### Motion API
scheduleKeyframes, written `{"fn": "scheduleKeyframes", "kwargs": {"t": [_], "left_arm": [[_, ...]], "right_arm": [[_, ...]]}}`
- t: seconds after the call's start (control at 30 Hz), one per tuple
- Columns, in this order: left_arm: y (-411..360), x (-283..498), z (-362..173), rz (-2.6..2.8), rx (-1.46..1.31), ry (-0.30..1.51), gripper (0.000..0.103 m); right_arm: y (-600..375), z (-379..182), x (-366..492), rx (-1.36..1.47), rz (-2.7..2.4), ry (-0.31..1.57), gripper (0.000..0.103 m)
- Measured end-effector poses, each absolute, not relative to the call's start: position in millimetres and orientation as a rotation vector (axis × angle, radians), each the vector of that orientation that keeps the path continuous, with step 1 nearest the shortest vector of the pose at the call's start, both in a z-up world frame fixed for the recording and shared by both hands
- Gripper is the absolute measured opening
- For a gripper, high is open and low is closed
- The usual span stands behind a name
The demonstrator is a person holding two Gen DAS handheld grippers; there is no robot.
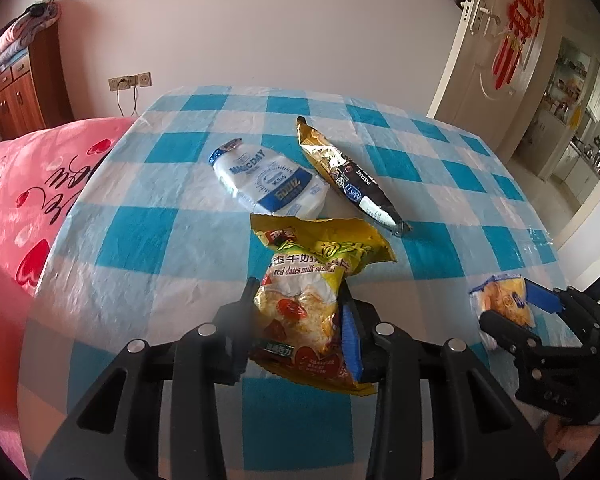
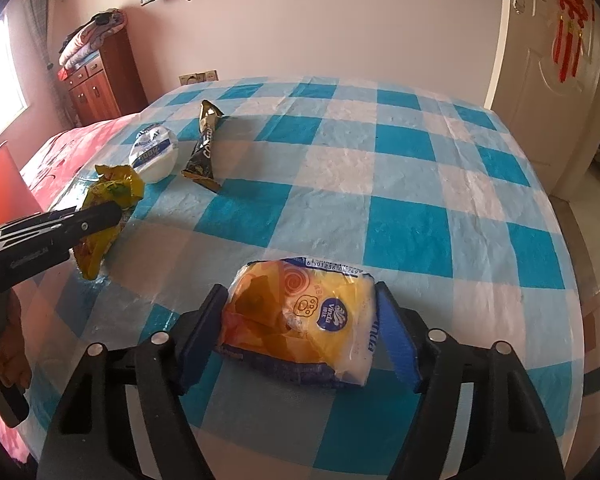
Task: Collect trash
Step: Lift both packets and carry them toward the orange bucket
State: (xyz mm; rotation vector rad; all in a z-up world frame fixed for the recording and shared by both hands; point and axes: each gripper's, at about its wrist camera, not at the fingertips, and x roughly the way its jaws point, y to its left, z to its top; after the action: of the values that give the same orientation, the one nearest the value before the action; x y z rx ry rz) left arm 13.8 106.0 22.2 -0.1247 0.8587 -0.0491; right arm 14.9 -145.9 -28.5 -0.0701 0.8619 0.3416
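Note:
My left gripper (image 1: pixel 300 292) is shut on a yellow oatmeal bag (image 1: pixel 308 304) and holds it over the checked table (image 1: pixel 140 240). It also shows in the right wrist view (image 2: pixel 112 192), where the left gripper (image 2: pixel 100 216) grips it. My right gripper (image 2: pixel 300 300) is shut on a yellow tissue pack (image 2: pixel 300 320), also seen in the left wrist view (image 1: pixel 504 304) with the right gripper (image 1: pixel 512 312) around it. A white and blue wrapper (image 1: pixel 268 184) (image 2: pixel 154 152) and a gold and black coffee sachet (image 1: pixel 348 176) (image 2: pixel 204 148) lie on the table beyond.
A pink bedspread (image 1: pixel 28 200) lies left of the table. A wooden cabinet (image 1: pixel 20 88) with folded blankets stands at the back left. A white door (image 1: pixel 496 60) with red decorations stands open at the right, beyond the table's edge.

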Motion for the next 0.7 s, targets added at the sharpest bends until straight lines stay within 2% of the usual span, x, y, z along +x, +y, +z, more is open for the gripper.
{"fn": "scheduleKeyframes", "kwargs": {"t": [0.33,0.4,0.6,0.7], "left_arm": [[120.3,-12.1,27.5,-0.079,-0.155,0.847,0.038],[123.7,-15.8,28.7,-0.088,-0.164,0.843,0.038],[138.6,-27.9,29.5,-0.104,-0.190,0.833,0.038],[146.1,-34.1,29.2,-0.107,-0.198,0.831,0.038]], "right_arm": [[-150.9,-23.6,12.5,-0.035,0.362,0.832,0.063],[-151.2,-21.3,11.7,-0.027,0.360,0.815,0.058],[-149.3,-17.0,11.9,-0.019,0.347,0.787,0.051],[-147.1,-16.3,12.2,-0.027,0.341,0.783,0.050]]}}
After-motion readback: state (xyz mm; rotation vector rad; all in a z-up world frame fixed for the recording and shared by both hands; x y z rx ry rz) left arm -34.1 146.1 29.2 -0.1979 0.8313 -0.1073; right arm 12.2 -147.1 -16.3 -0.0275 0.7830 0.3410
